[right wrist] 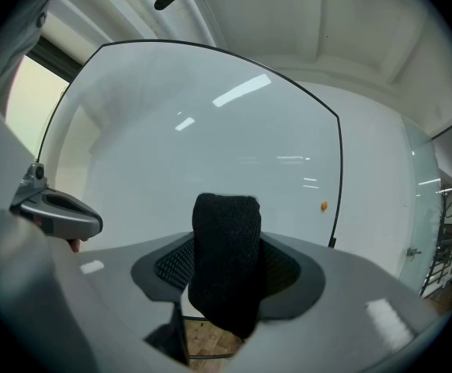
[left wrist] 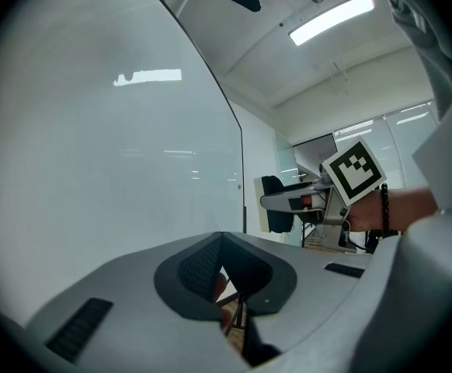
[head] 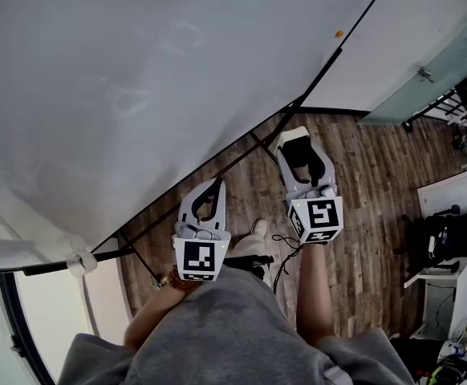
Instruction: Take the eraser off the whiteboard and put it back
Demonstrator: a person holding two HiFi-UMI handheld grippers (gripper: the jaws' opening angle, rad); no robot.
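Note:
My right gripper is shut on the black felt eraser, which stands upright between its jaws just in front of the whiteboard's lower edge. In the right gripper view the eraser fills the gap between the jaws of my right gripper, and the whiteboard lies beyond it, a little apart. My left gripper hangs to the left, near the board's lower frame. Its jaws meet at the tip in the left gripper view with nothing between them. The whiteboard is blank.
A small orange magnet sticks on the board near its right edge. The board's black stand legs cross the wooden floor under the grippers. At the right stand a white desk and a black chair.

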